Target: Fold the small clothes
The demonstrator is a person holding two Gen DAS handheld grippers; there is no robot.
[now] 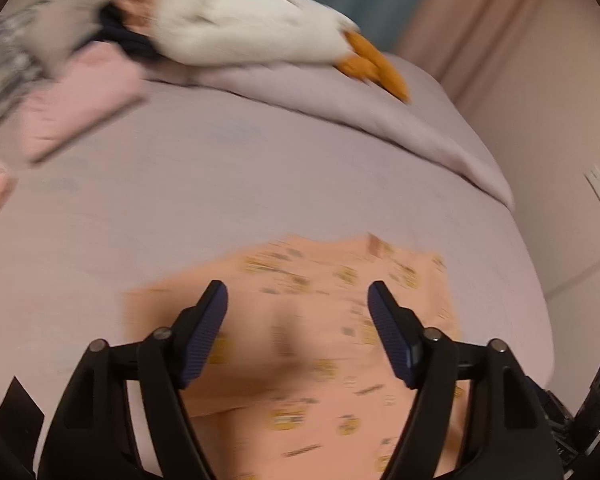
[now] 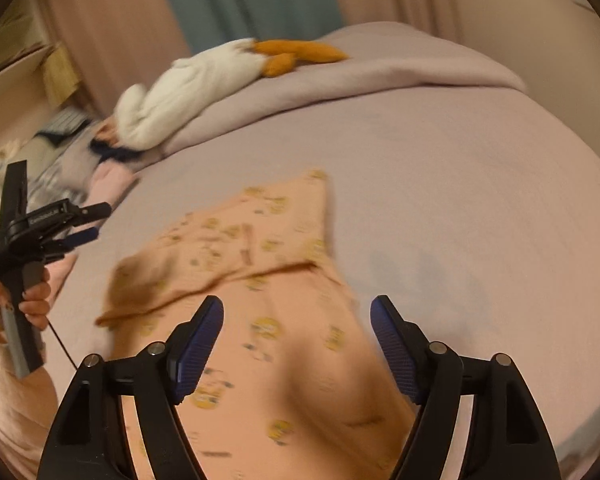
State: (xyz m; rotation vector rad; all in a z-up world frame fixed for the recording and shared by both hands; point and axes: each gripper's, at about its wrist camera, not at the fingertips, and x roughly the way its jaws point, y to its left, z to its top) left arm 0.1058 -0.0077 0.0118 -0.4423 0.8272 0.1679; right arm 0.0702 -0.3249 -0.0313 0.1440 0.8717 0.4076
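The little peach shirt (image 2: 236,248) with yellow pictures on it lies in the middle of the bed (image 2: 480,184), on the pale purple sheet. One part of it is already turned over on top of the rest, so there is a fold line running across it. That makes me think the folding has begun but is not done.

The right gripper (image 2: 297,320) hangs just above the near part of the shirt. Its two blue fingers (image 2: 198,344) are spread wide and hold nothing. The left gripper (image 1: 298,300) is also over the shirt in its own view, fingers spread wide, with nothing between them. In the right view you can see the left gripper held up in the person's hand (image 2: 24,300) off to the side of the shirt, not touching it.

The pictures are blurry, so both hands seem to be moving. I cannot tell which edge they are going for.

Next, I think a gripper has to come down onto a loose edge of the shirt, pinch only that top layer, and lift it over to make the shirt smaller. The cloth is soft and floppy, so it may slide or bunch up.

There are no boxes or baskets to put things in. A folded pink cloth (image 1: 76,104) and other clothes lie at the far left, near a white toy duck (image 1: 252,28) resting on the blanket (image 1: 340,92)
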